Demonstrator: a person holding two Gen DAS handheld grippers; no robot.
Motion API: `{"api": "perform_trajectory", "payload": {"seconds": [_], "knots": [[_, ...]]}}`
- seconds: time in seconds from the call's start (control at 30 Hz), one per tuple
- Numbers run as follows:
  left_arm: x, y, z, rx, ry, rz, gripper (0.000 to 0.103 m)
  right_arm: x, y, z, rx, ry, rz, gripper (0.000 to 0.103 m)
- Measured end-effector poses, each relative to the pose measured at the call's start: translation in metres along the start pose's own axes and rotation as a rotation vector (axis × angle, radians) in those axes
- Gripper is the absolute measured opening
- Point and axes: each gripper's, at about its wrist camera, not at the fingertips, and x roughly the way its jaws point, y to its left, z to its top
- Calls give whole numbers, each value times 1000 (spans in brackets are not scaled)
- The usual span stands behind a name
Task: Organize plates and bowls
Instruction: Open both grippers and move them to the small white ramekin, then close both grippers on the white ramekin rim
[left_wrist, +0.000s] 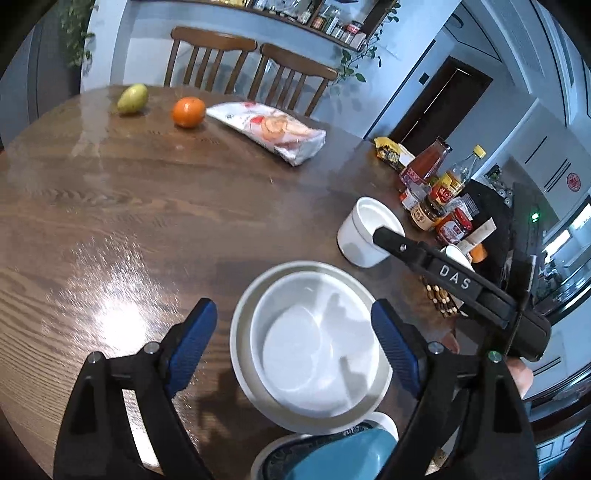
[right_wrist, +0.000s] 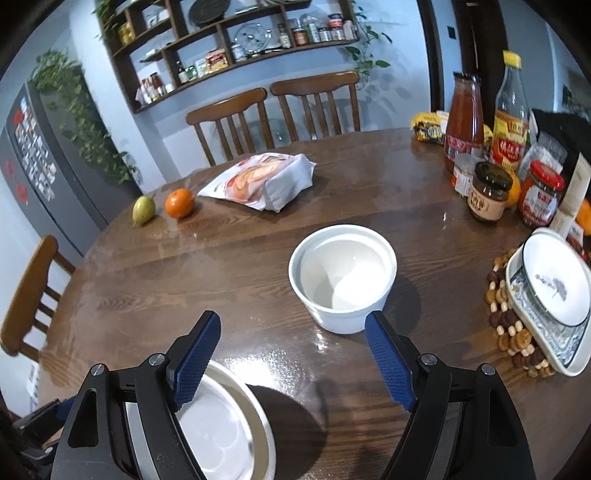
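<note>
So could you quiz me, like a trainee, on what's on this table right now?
1. True or false: the right gripper is open.
2. What sits inside the wide shallow bowl? A) an orange B) a smaller white bowl C) a jar
3. Which fruit lies beside the orange?

Key: 1 true, holding nothing. 2 B, the smaller white bowl. 3 the green pear.

Left gripper (jaws wide) straddles stacked bowls.

"DAS" on right gripper
</note>
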Motion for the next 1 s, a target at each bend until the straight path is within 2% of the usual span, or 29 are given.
{"api": "perform_trajectory", "payload": {"seconds": [0.17, 0.3, 0.37, 0.47, 0.53, 0.6, 0.63, 0.77, 0.83, 0.93, 1.0], "knots": [[-11, -12, 17, 25, -28, 14, 85, -2, -13, 4, 50, 8, 36, 81], [-16, -39, 35, 144, -37, 46, 85, -12, -23, 9, 60, 7, 81, 82], [-15, -57, 45, 220, -42, 32, 85, -12, -27, 17, 45, 39, 101, 82], [1, -80, 60, 277, -27, -14, 90, -11, -33, 38, 45, 103, 66, 82], [19, -93, 66, 288, -20, 3, 92, -11, -39, 53, 47, 115, 65, 82], [38, -101, 68, 328, 17, 8, 92, -5, -54, 66, 96, 134, 12, 84], [49, -104, 67, 344, 45, 17, 92, 1, -62, 71, 124, 148, 19, 84], [78, -110, 62, 411, 79, 17, 92, 24, -86, 80, 208, 192, 137, 84], [100, -112, 63, 426, 123, 28, 92, 38, -87, 82, 213, 226, 149, 84], [122, -111, 62, 410, 185, 1, 91, 59, -78, 81, 181, 266, 156, 84], [133, -106, 62, 381, 216, -30, 91, 70, -75, 79, 183, 297, 209, 84]]}}
